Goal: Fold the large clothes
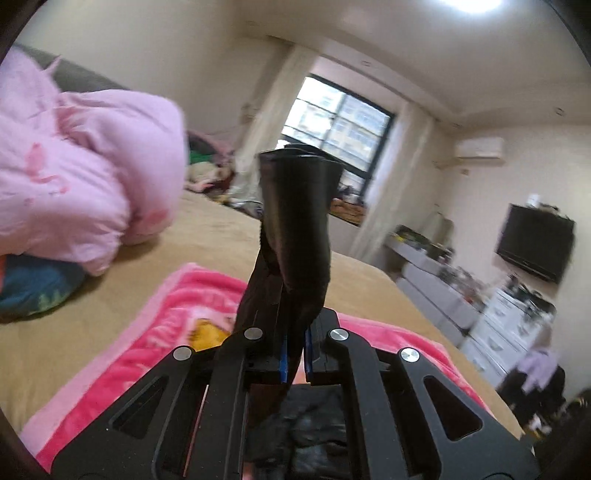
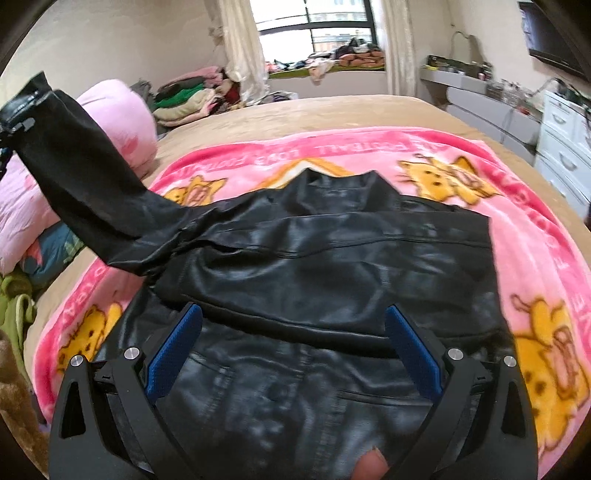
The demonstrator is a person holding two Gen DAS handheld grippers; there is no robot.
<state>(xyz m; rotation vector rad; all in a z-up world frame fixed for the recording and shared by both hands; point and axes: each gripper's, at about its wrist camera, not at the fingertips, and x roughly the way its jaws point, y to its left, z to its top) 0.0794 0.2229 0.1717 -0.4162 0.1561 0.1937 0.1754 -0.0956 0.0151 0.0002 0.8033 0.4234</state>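
Daylight from the window [image 1: 338, 127] and a glaring ceiling lamp [image 1: 471, 4] above it; motion blur everywhere, fisheye edges bent dark.

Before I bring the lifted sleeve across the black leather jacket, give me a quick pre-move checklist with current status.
1. Left gripper shut on the black leather sleeve: ok.
2. Sleeve lifted clear of the pink cartoon blanket: ok.
3. Right gripper open, holding nothing: ok.
4. Black leather jacket body lying on the blanket: ok.
5. Jacket's other sleeve already folded in: cannot tell.
6. Pink quilt clear of the jacket: ok.
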